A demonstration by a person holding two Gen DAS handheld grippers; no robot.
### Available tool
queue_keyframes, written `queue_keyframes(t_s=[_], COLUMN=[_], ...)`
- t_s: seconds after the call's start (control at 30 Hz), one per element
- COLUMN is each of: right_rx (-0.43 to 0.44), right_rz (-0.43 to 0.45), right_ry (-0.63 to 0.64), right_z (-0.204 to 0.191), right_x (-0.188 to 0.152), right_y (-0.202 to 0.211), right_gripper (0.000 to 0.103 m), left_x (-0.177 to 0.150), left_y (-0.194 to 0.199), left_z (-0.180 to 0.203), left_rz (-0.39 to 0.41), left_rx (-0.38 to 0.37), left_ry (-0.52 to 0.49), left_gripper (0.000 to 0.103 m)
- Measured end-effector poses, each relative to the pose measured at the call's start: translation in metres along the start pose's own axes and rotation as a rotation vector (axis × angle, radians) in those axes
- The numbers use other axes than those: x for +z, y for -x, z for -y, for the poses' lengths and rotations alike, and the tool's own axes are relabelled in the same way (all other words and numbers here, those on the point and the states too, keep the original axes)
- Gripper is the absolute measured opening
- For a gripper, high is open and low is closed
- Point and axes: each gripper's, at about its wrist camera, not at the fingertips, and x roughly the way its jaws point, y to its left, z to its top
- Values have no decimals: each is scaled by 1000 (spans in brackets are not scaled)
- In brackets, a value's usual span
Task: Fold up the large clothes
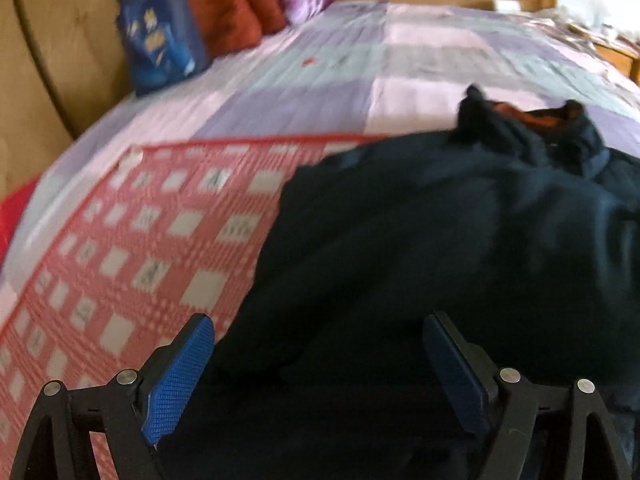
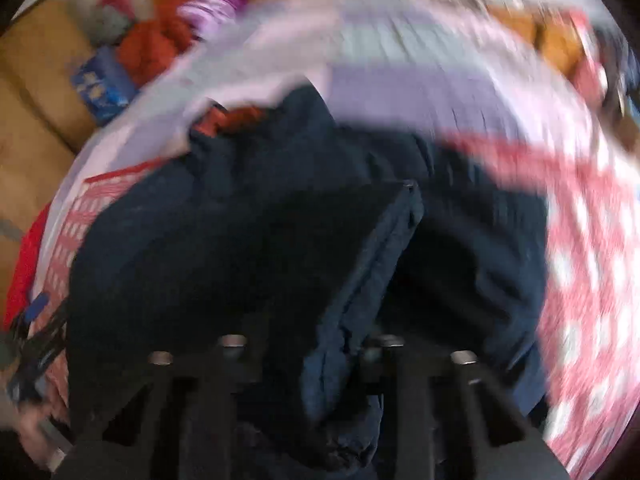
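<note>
The dark navy garment point(image 1: 460, 248) lies on the red checked mat point(image 1: 140, 248) on the bed point(image 1: 320, 80), collar toward the headboard. The right gripper point(image 2: 320, 380) is clamped on a bunched hem fold; the left gripper point(image 1: 320, 360), jaws spread wide, hovers at the garment's near edge holding nothing.

Soft daylight fills both views, brightest in a washed-out patch of glare at the upper right corner of the left wrist view. That view is mildly motion-blurred, and the bed point(image 1: 400, 52) bulges from fisheye distortion. The right wrist view is heavily smeared, worst toward the bed's right edge, with black lens corners. The dark navy garment point(image 2: 248, 240) reads as near-black shadow, with little fold detail visible.
</note>
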Motion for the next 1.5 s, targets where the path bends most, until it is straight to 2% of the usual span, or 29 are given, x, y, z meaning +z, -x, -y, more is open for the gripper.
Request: queue_keyframes(t_s=[0.1,0.13,0.17,0.2,0.23,0.27,0.37,0.4,0.47,0.5,0.57,0.6,0.63,0.67,0.7,0.73,0.83,0.9,0.93,1.0,1.1,1.2,1.27,1.33,1.5], right_rx=[-66,-96,-124,-156,-149,-136,-183,-194,-287,-361,-495,-558,-566,-537,-465,-396,-266,-246,-263,-311,-358,-382,-408,-384,-343], right_rz=[166,163,122,-2,-115,-117,-78,-77,-58,-27,95,169,225,263,273,243,143,105,77,-22,11,21,17,4,-7], right_ry=[74,76,60,31,-11,-35,-5,-2,27,46,86,91,82,75,84,123,201,234,260,294,241,200,207,195,182], right_z=[-8,-6,0,12,24,29,18,17,17,14,3,-6,-15,-23,-34,-51,-96,-115,-121,-108,-63,-12,0,5,15], right_x=[-10,-19,-26,-42,-59,-66,-64,-63,-57,-53,-52,-52,-51,-49,-42,-34,-18,-12,-11,-11,-11,-15,-14,-12,-9], right_y=[37,35,26,0,-24,-28,-24,-23,-12,-3,26,42,52,58,55,42,-9,-40,-59,-92,-94,-81,-81,-84,-89], right_gripper=[22,22,22,22,23,24,25,31,51,64,66,71,81,84,84,84,84,84,84,84,83,83,83,83,83], left_x=[-6,-8,-9,-11,-14,-16,-19,-18,-14,-10,0,8,15,22,29,37,51,56,56,54,54,56,56,55,57], left_y=[-3,-2,-2,-3,-2,-3,-2,0,4,8,17,23,26,29,29,25,4,-21,-36,-65,-83,-92,-106,-122,-130], left_z=[-4,-5,-3,-2,-2,-1,0,-2,-5,-6,-5,-2,2,8,15,25,60,78,82,76,50,26,7,-6,-5], left_rz=[-1,4,7,7,1,-7,-11,-7,9,27,65,94,115,134,146,146,116,53,24,-16,-35,-19,-47,-100,-122], left_rx=[-19,-36,-46,-57,-64,-73,-73,-73,-83,-90,-110,-125,-137,-154,-178,-198,-226,-207,-176,-140,-148,-84,-62,-60,-38], left_ry=[9,5,2,0,-2,-5,-23,-29,-32,-33,-37,-47,-56,-64,-75,-90,-152,-187,-200,-194,-128,-103,-69,-24,-52], left_gripper=[89,89,89,91,93,93,93,93,93,93,93,93,93,93,93,93,93,93,95,103,103,103,103,103,103])
